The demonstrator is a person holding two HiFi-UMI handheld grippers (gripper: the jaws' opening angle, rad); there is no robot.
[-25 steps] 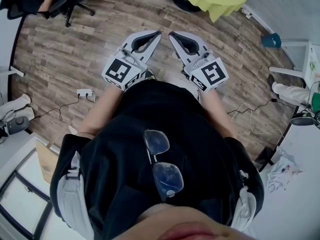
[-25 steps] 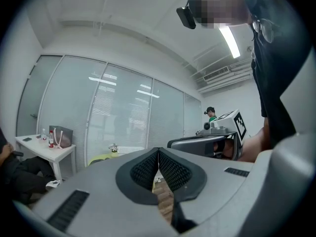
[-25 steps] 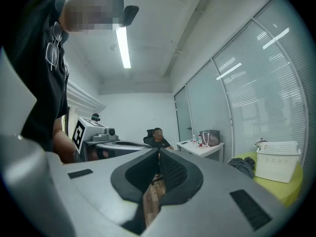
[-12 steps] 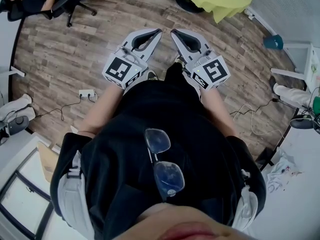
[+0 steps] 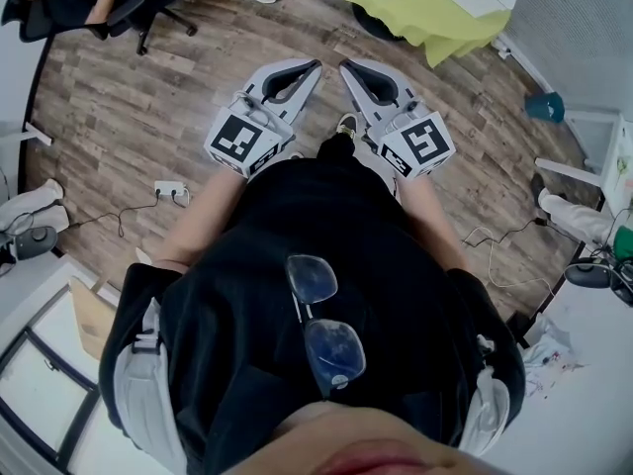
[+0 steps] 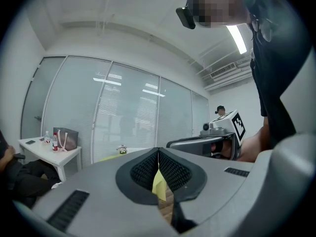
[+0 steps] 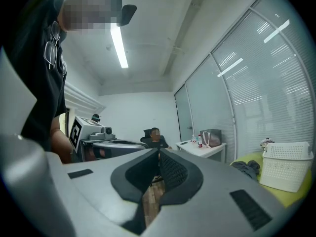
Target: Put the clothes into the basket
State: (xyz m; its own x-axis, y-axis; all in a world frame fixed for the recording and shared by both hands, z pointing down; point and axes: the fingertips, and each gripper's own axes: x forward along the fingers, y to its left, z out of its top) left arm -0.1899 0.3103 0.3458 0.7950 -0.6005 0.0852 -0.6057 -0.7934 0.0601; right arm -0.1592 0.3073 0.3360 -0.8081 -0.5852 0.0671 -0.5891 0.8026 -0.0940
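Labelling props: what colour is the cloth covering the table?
Yellow-green; the tablecloth shows best in the head view.

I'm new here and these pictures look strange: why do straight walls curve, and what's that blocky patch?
Head view: wide lens bows the floor. Left gripper view: glass wall curves, corners go dark, ceiling light glares. Right gripper view: same; the patch hides a face.

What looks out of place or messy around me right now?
Nothing is spilled or broken. A grey garment lies on the yellow-green table beside the white basket, not in it. A power strip lies out on the wood floor, possibly a trip risk.
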